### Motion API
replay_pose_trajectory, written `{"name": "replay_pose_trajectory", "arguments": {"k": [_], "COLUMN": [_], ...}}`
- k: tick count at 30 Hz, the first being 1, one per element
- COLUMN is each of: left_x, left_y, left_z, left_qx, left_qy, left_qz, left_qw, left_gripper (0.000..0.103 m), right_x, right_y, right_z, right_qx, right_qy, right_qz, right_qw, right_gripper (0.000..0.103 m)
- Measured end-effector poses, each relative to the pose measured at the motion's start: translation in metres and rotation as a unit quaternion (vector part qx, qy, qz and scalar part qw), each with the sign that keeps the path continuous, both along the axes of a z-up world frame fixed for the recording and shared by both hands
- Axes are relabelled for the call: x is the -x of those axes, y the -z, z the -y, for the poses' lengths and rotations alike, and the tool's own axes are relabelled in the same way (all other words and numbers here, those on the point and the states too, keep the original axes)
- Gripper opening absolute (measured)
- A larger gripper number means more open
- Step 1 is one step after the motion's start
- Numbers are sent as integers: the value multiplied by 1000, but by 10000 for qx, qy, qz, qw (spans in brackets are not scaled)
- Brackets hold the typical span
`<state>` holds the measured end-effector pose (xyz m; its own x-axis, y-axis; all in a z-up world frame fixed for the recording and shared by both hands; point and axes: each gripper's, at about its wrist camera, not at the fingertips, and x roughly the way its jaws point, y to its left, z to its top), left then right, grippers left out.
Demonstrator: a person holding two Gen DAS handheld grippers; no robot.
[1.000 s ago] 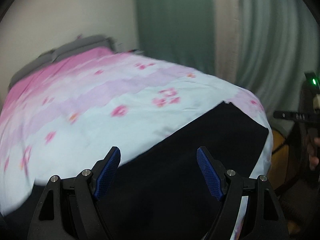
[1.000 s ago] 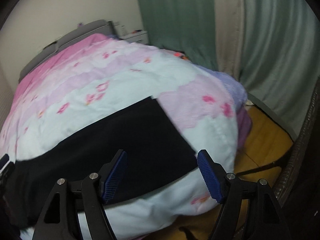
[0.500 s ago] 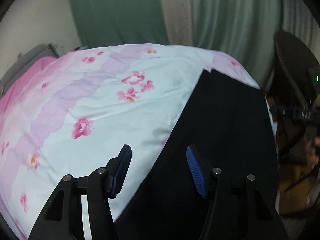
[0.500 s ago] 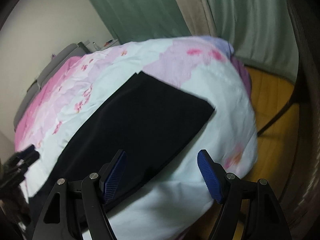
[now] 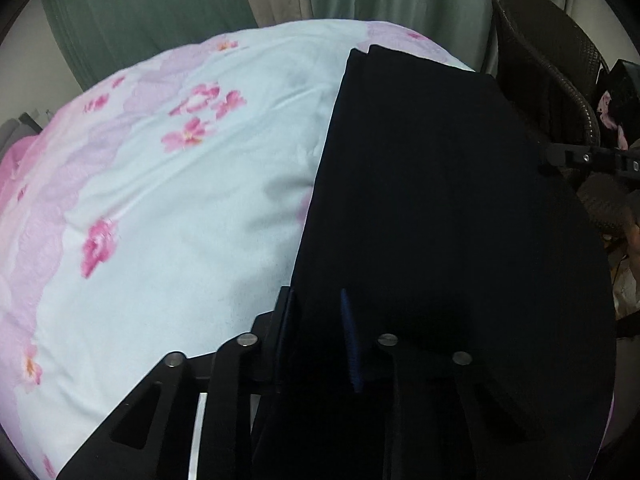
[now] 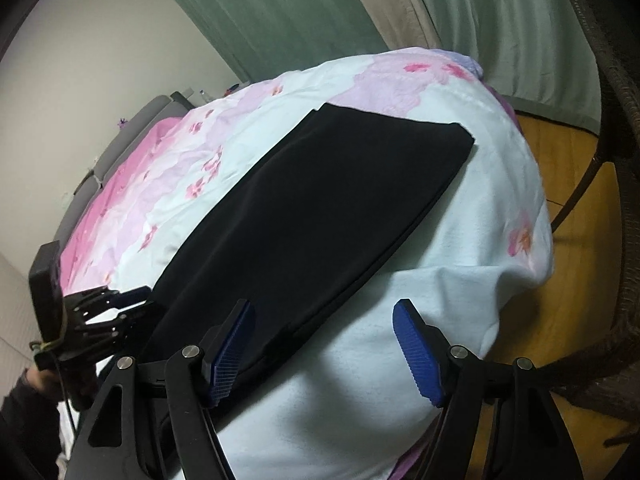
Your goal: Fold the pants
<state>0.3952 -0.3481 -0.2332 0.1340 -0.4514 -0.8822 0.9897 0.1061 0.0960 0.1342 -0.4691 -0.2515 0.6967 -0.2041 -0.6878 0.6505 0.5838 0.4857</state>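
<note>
Long black fabric pants flat on floral quilt, long axis running away from both grippers; left gripper apparently pinching near edge, right gripper spread, straddling opposite near edge

Bed: floral pink-and-white duvet, grey headboard.
Curtains: green and beige panels behind bed.
Wall: plain off-white.
Floor: wood boards.
Chair: dark wicker beside bed.

pants: black | quilt: white-pink, floral | curtain: green
</note>
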Motion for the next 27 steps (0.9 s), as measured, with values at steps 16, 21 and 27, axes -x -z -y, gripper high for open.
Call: {"name": "replay_pose_trajectory", "arguments": {"k": [16,21,27], "left_x": [-8,-13,1], "left_y": [-13,-5,-34], "left_z": [-6,-10,-1], "left_qx": [242,307,805], "left_qy": [-172,-438,-328], "left_qz": [194,-12,-30], "left_qw": [9994,9986,9962], "left_gripper": [5,5,6], "right_x": [5,2,8], "right_y": [-8,-7,-7], "right_z": [22,28,42], "right_qx": [152,230,201], "right_qy": [354,365,499], "right_qz": [98,66,201], "right_qw": [9992,9990,9983], "right_gripper": [65,65,65]}}
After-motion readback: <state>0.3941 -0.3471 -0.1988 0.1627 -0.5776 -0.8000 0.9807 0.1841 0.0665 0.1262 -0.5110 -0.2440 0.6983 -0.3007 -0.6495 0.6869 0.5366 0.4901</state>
